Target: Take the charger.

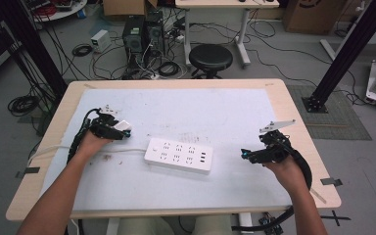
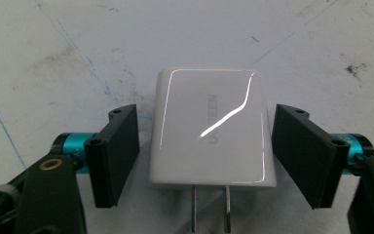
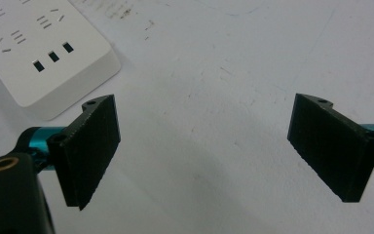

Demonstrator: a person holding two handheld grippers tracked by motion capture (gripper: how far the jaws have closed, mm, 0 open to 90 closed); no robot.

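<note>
From the high view, I held my left gripper [image 1: 120, 128] over the left part of the flat white table cover [image 1: 215, 107], with a small shiny white plastic charger block [image 1: 123, 126] at its tip. My right gripper [image 1: 247, 155] was far over on the right side, well apart from it. Between them lay a long flat white plastic power strip with rounded corners [image 1: 178, 155], and its thin white cord [image 1: 127, 150] ran off to the left.

In the left gripper view, the charger block [image 2: 212, 129] lay flat on the scuffed cover. It was smooth and glossy, with soft round corners, and its two thin metal prongs [image 2: 209, 207] pointed back at me. My black ridged pads [image 2: 114, 153] stood close on both sides of it. I could see a thin gap on each side, so I was not squeezing it yet.

In the right gripper view, my right gripper [image 3: 204, 146] was wide open and held nothing. The rough black pads [image 3: 91, 146] hung over bare cover, and a corner of the power strip [image 3: 44, 53] showed at the top left.
</note>
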